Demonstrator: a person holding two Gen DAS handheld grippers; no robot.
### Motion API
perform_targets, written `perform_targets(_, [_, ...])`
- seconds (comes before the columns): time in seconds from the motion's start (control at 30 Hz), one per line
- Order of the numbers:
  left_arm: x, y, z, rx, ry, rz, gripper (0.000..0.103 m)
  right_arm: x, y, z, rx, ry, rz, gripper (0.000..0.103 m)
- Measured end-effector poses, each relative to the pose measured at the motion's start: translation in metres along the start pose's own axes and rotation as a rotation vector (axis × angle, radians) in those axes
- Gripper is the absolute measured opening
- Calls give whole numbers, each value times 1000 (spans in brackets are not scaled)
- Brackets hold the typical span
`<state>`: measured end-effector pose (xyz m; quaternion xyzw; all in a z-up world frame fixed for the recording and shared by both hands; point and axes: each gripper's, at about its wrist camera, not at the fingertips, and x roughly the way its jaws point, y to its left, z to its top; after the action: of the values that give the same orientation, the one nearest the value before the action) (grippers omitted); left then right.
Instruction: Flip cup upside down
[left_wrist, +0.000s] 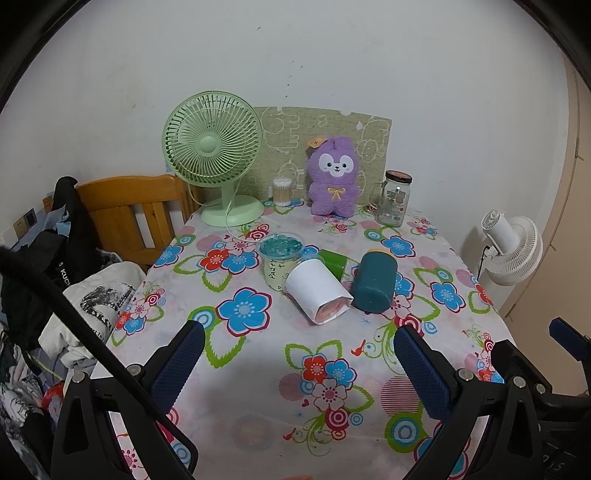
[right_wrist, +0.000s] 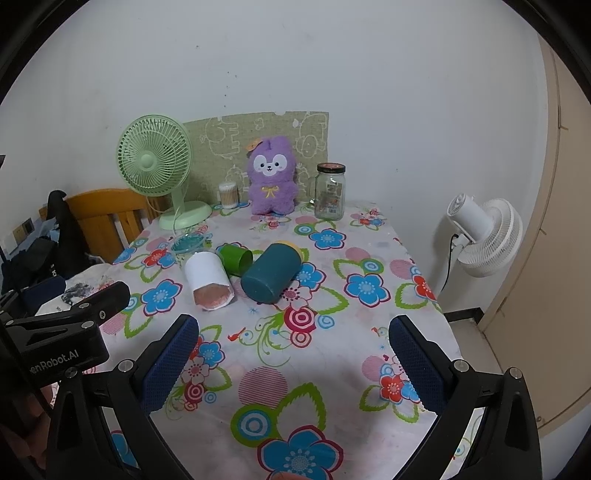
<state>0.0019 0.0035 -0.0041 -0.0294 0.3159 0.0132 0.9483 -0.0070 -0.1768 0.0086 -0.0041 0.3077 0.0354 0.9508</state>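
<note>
Several cups lie on the floral tablecloth (left_wrist: 258, 369). A white cup (left_wrist: 317, 290) lies on its side, pink-lined mouth toward me; it also shows in the right wrist view (right_wrist: 208, 278). A dark teal cup (left_wrist: 373, 280) lies on its side beside it, also in the right wrist view (right_wrist: 272, 274). A small green cup (left_wrist: 334, 260) lies behind them (right_wrist: 236, 257). A clear plastic cup (left_wrist: 279, 258) with blue beads stands upright. My left gripper (left_wrist: 299, 354) is open and empty, short of the cups. My right gripper (right_wrist: 293, 347) is open and empty too.
At the table's back stand a green desk fan (left_wrist: 214, 158), a cotton swab box (left_wrist: 282, 191), a purple plush toy (left_wrist: 334, 177) and a glass jar (left_wrist: 394, 199). A wooden chair (left_wrist: 129, 214) with clothes is left. A white fan (left_wrist: 511, 245) stands right.
</note>
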Motion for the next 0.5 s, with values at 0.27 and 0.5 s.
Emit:
perform_targets(0.27, [0, 0, 0, 0, 1, 1, 103, 1, -1, 0, 4, 2, 0, 103])
perform_targets(0.5, [2, 5, -1, 0, 4, 2, 103, 2, -1, -1, 3, 3, 1, 103])
